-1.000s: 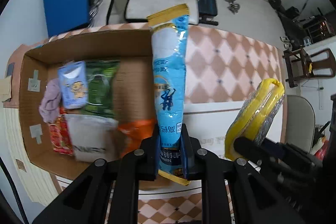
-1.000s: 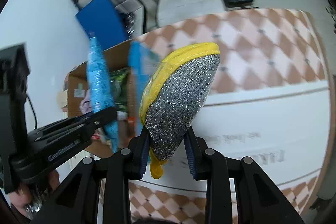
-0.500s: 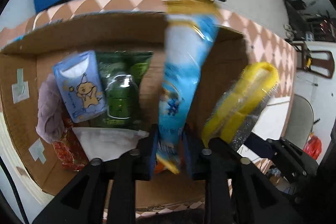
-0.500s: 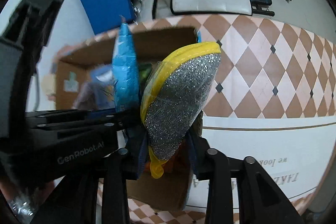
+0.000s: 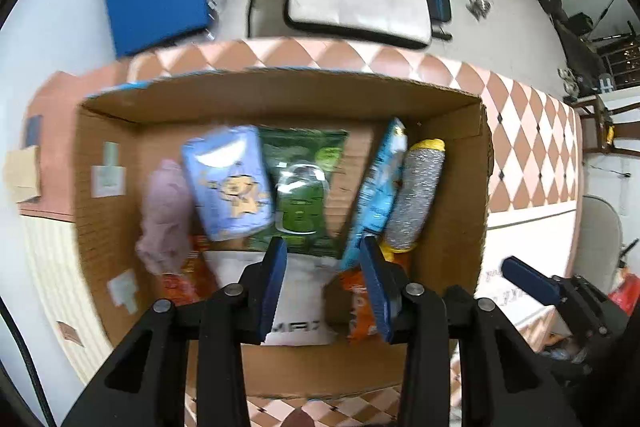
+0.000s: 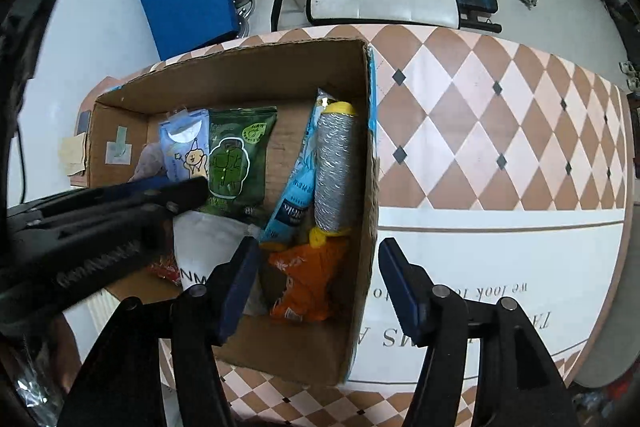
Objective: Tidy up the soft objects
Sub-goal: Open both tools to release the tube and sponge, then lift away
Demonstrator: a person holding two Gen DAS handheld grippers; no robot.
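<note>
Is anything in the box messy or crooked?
A little. The blue packet leans on its edge against the silver sponge by the right wall of the cardboard box instead of lying flat. The orange bag looks crumpled. Nothing is spilled.

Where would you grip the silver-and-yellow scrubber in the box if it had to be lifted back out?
Probably from above, across the middle of the silver scrubber. It lies lengthwise beside the cardboard box wall, the blue packet leaning on its other side, so the fingers would need to slip into both narrow gaps.
</note>
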